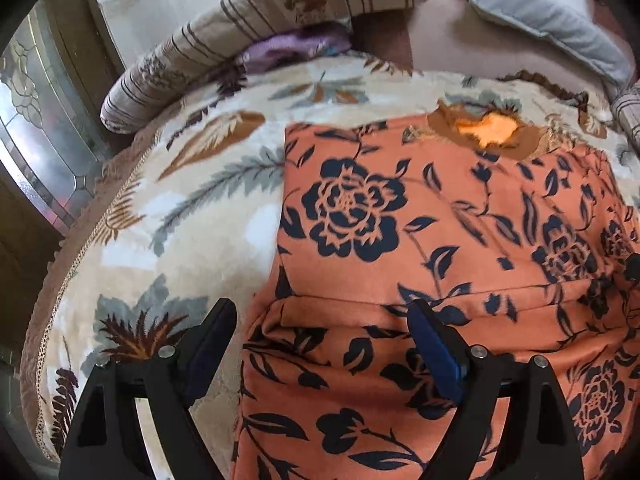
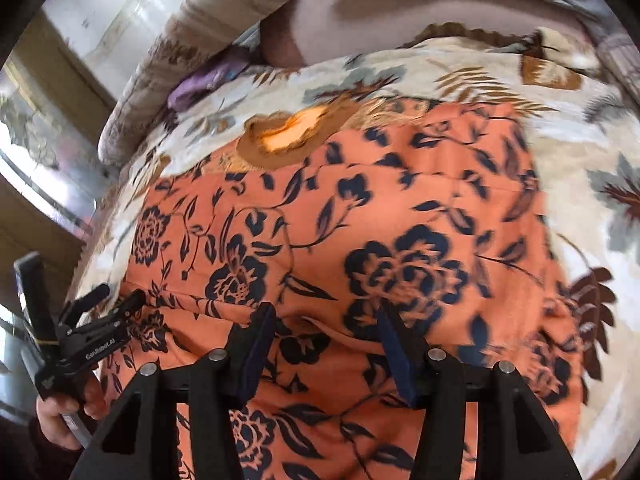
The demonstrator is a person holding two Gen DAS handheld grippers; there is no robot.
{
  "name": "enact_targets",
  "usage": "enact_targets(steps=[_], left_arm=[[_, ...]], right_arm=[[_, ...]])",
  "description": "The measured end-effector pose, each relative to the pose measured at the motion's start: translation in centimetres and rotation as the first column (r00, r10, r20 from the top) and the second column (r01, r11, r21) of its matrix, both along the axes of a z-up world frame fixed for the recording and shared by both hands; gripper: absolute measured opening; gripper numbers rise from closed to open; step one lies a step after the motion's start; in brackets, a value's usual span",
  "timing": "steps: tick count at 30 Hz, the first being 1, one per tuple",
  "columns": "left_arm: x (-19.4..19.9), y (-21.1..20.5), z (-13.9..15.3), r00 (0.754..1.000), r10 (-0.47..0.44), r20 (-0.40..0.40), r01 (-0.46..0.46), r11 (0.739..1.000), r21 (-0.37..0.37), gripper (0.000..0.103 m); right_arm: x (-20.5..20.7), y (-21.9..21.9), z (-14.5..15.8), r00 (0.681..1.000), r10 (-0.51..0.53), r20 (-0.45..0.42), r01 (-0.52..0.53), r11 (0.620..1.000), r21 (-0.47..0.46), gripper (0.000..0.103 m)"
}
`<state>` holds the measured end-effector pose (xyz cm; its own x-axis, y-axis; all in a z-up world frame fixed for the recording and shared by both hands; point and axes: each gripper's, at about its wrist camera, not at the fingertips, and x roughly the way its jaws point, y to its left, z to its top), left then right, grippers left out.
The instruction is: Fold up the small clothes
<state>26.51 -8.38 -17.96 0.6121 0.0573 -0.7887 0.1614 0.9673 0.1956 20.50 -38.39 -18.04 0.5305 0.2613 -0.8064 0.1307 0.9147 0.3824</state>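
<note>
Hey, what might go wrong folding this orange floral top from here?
1. The left gripper straddles the orange floral top's side edge, one finger over the leaf-print blanket; closing may pinch the blanket too.
2. The right gripper hovers open over a raised crease and may grab several layers.
3. The plush blanket could drag the cloth and skew the fold.

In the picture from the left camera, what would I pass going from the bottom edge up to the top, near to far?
Left hand-held gripper → orange flowered garment → its brown collar → leaf-patterned blanket → purple cloth → striped bolster.
</note>
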Motion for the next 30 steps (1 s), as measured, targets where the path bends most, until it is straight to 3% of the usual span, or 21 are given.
enact_targets(steps=[4,10,20,30], left_arm=[[-0.2,-0.1,0.0,0.999,0.006,0.034,-0.006,1.000,-0.001,0.088],[-0.3,0.3,0.0,0.999,0.027,0.042,-0.026,0.999,-0.028,0.088],[0.4,-0.2,0.5,0.996,0.013,0.085,-0.012,1.000,-0.009,0.088],[2.4,-0.8,-1.3,0.999,0.012,0.034,-0.012,1.000,0.011,0.088]], right_arm=[[0.0,-1.9,-1.7,0.991,-0.113,-0.065,0.111,0.993,-0.028,0.057],[0.5,-1.3,-1.4,0.992,-0.115,-0.055,0.112,0.992,-0.052,0.058],[2.1,2.4,0.8,0.997,0.000,0.073,0.001,1.000,-0.021,0.058],[4.5,4.7,-1.4,0.994,0.109,0.014,-0.109,0.994,-0.026,0.058]])
